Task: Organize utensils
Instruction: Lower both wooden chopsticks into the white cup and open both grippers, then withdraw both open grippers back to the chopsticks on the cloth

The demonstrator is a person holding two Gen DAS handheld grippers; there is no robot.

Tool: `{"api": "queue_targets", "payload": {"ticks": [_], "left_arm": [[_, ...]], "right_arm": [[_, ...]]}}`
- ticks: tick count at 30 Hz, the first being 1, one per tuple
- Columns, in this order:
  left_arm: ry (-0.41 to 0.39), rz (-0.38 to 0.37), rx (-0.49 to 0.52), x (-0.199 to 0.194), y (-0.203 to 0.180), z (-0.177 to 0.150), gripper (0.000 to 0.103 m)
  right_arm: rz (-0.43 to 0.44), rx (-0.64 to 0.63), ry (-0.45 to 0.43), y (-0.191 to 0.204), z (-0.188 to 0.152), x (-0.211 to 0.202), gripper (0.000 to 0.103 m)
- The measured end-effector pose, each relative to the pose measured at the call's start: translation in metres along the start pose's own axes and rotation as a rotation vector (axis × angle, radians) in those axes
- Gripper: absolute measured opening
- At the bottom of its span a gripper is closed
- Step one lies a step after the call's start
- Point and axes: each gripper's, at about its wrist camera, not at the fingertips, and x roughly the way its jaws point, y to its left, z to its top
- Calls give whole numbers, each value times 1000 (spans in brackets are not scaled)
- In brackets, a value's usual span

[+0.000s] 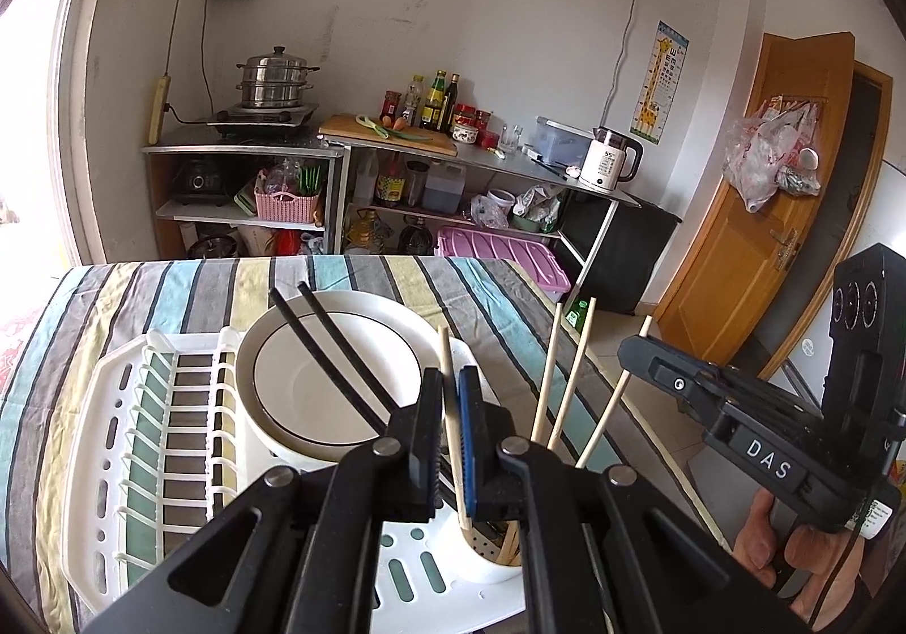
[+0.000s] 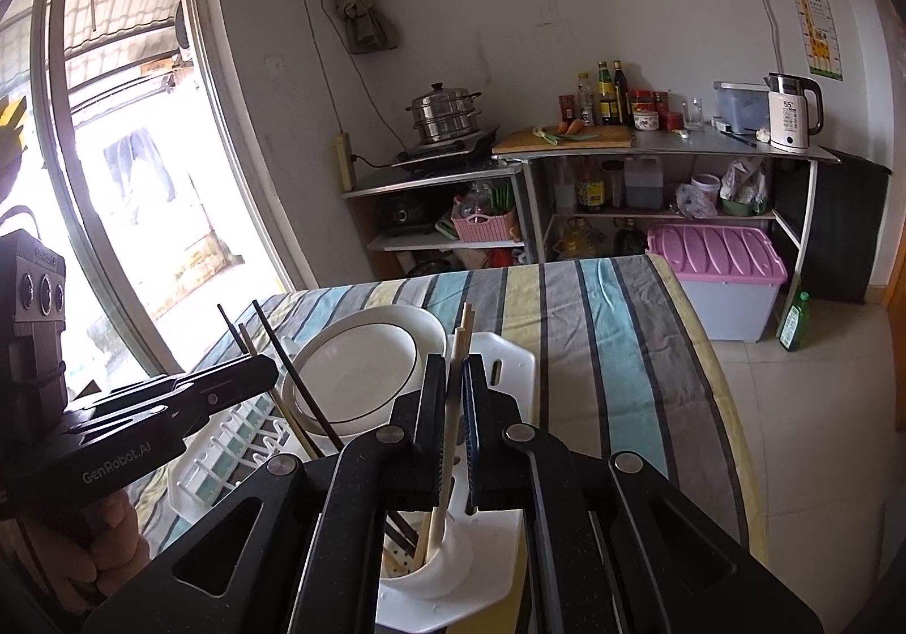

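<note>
Left gripper (image 1: pixel 451 427) is closed on one wooden chopstick (image 1: pixel 451 407), lower end in the white utensil cup (image 1: pixel 481 557) (dish rack (image 1: pixel 113 464) corner). Right gripper (image 2: pixel 453 424) appears clamped on another wooden chopstick (image 2: pixel 453 407) above the same cup

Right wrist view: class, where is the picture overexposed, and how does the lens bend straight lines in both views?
Right wrist view: the window at left is blown out to white, and its frame bows into a curve. Left wrist view: the doorway edge at left curves likewise, with glare beyond it; dark corners vignette both views.
</note>
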Motion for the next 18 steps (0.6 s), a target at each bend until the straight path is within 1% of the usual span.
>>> {"api": "queue_targets", "payload": {"ticks": [1, 2, 3, 11, 16, 18], "left_arm": [[-4, 4, -1, -1, 1, 0, 6], [-8, 8, -4, -2, 1, 0, 6], [-9, 7, -5, -2, 3, 0, 6], [-27, 12, 5, -19, 4, -6, 7], [-48, 9, 8, -43, 3, -17, 8], [-56, 5, 4, -55, 4, -23, 11]], "right_arm": [[0, -1, 0, 0, 0, -1, 9], [0, 0, -2, 0, 0, -1, 16], [0, 0, -5, 0, -1, -3, 18], [4, -8, -22, 5, -8, -22, 18], [26, -21, -42, 13, -20, -46, 18], [32, -28, -45, 17, -28, -57, 19]]}}
